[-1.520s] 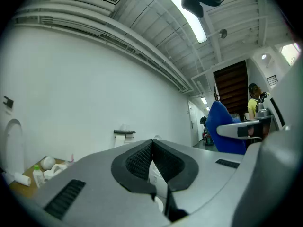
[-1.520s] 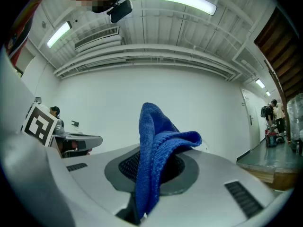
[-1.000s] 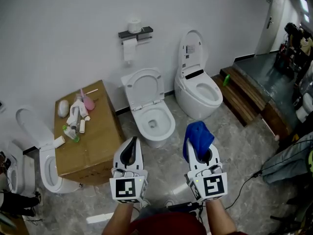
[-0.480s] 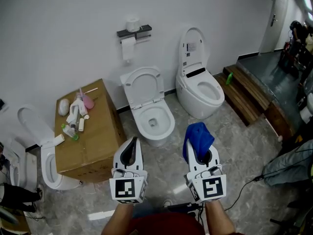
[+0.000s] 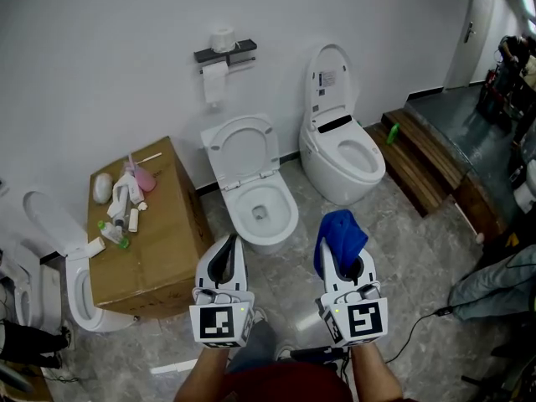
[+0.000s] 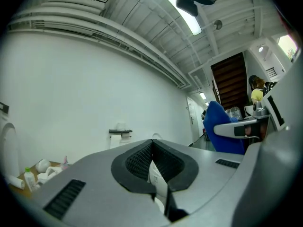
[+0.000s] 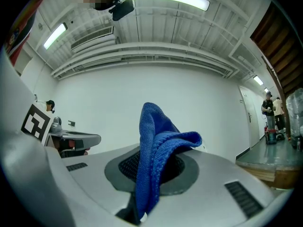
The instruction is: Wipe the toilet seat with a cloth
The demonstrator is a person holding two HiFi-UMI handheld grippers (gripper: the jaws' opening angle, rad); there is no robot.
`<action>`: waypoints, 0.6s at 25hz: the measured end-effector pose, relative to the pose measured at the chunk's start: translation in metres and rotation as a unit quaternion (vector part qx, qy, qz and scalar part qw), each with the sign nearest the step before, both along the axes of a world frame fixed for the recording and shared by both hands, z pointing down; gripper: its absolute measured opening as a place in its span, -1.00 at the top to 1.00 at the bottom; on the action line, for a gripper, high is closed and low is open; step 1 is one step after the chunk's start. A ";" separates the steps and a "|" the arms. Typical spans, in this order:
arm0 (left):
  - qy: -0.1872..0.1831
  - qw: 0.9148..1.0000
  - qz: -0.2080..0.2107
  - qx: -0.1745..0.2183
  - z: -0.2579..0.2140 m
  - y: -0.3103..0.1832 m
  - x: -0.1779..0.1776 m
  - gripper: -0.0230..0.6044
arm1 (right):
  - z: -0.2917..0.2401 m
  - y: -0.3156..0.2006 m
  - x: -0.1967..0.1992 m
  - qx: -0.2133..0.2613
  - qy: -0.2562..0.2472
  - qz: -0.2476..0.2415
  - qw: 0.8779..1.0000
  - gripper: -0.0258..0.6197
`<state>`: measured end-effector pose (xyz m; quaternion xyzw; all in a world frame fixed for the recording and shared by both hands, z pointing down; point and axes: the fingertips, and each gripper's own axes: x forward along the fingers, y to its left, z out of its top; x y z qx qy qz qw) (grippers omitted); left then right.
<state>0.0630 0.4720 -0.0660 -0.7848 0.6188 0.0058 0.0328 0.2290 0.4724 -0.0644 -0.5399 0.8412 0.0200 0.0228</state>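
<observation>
**Head view:** The left hand-held gripper is clenched on nothing and held level in front of the body. Beside it, the right hand-held gripper grasps a crumpled blue knitted cloth, which stands up from its tip. Just ahead of both is the white ceramic toilet, lid raised (its seat is untouched so far). Carrying the cloth tip-forward probably readies it for pressing onto the seat. Compared with a second ago, the toilet and the brown cardboard box off to the left sit slightly further left in the picture. A grey trouser leg now shows below the grippers, which keep their places.

**Left gripper view:** The jaws meet with nothing gripped. The cloth shows off to the right.

**Right gripper view:** The pads pinch the cloth's lower folds, and its top flops over rightward.
</observation>
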 end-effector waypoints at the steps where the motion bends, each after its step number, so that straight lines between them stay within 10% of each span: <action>1: 0.003 1.000 0.000 -0.001 0.002 -0.010 -0.004 0.88 | 0.001 -0.010 -0.004 -0.001 0.003 0.001 1.000 0.72; 15: 0.014 1.000 0.014 0.011 -0.002 -0.165 -0.077 0.88 | -0.006 -0.158 -0.077 -0.001 0.028 0.016 0.999 0.72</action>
